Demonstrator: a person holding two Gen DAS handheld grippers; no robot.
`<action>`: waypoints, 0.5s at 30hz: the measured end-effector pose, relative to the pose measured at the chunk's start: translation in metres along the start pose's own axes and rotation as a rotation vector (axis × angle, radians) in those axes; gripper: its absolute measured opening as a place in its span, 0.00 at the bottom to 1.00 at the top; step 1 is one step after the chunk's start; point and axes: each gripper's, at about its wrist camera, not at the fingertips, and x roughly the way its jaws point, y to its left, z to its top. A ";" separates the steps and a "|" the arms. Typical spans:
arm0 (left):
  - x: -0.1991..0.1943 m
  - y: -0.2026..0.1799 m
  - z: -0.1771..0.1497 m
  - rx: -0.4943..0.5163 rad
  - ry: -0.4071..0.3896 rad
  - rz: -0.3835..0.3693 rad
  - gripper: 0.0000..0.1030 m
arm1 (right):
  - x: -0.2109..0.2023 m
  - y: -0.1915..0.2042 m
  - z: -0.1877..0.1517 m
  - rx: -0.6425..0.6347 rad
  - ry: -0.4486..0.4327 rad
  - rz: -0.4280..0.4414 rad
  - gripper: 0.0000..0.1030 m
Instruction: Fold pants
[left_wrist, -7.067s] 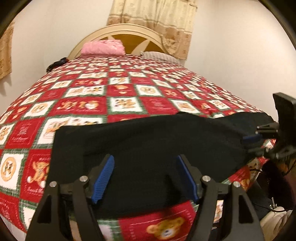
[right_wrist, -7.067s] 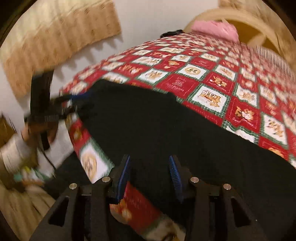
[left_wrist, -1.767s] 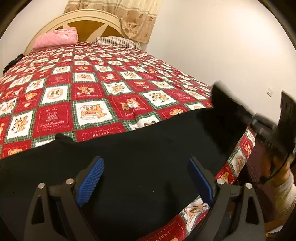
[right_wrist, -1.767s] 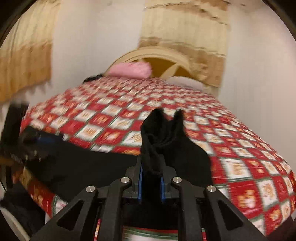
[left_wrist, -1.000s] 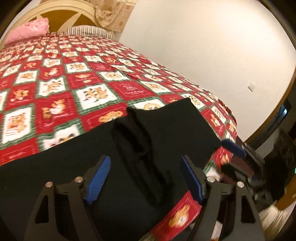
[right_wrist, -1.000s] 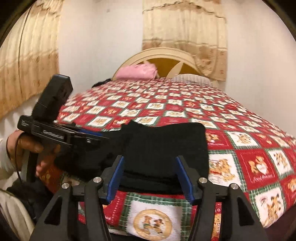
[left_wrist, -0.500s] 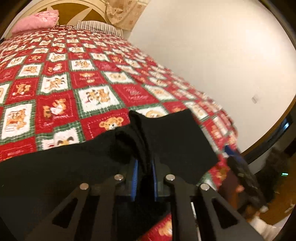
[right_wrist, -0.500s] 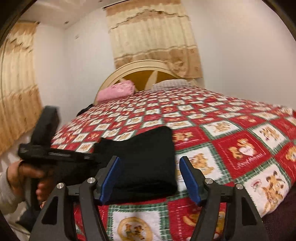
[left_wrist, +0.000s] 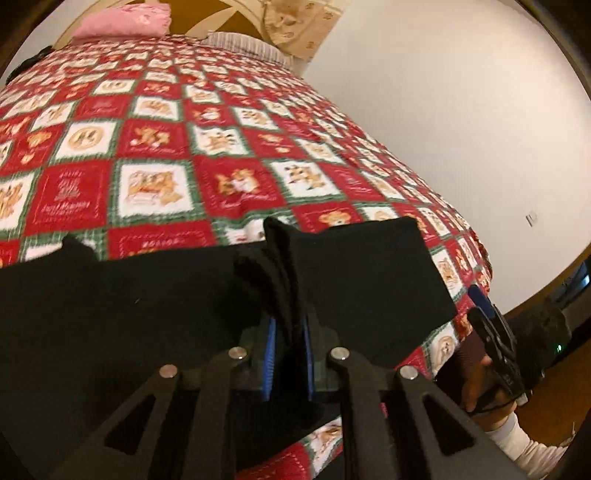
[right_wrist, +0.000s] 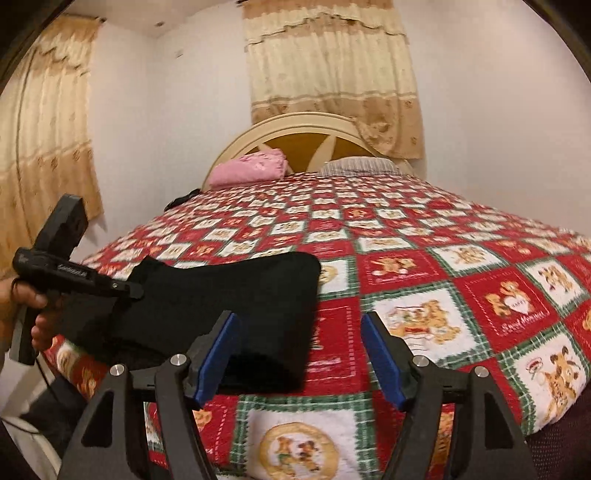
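Black pants (left_wrist: 147, 295) lie across the near edge of the bed, their right end folded over into a double layer (right_wrist: 229, 295). My left gripper (left_wrist: 288, 332) is shut on a raised bunch of that black cloth, which sticks up between the blue pads. In the right wrist view a hand holds the left gripper (right_wrist: 129, 290) at the folded part's left side. My right gripper (right_wrist: 301, 354) stands open above the quilt just right of the fold, with nothing between its fingers. The right gripper (left_wrist: 491, 332) also shows low at the bed's right corner.
A red, white and green patchwork quilt (right_wrist: 443, 277) covers the bed. At the head stand a pink pillow (right_wrist: 251, 168), a striped pillow (right_wrist: 358, 164) and a curved headboard (right_wrist: 295, 125). Curtains (right_wrist: 332, 74) hang behind; a white wall (left_wrist: 461, 110) runs along the right.
The right gripper let go of the pants end after laying it over and now stands open. The left gripper shut on the bunched cloth and has carried it sideways.
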 end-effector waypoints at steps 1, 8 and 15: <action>0.000 0.002 -0.001 -0.004 0.002 0.000 0.13 | 0.000 0.004 -0.001 -0.017 0.000 0.005 0.69; -0.003 0.013 0.004 -0.027 -0.013 0.011 0.13 | -0.003 0.029 -0.004 -0.102 0.002 0.110 0.69; 0.002 0.020 -0.005 -0.028 0.026 0.020 0.13 | 0.015 0.061 -0.016 -0.236 0.131 0.123 0.69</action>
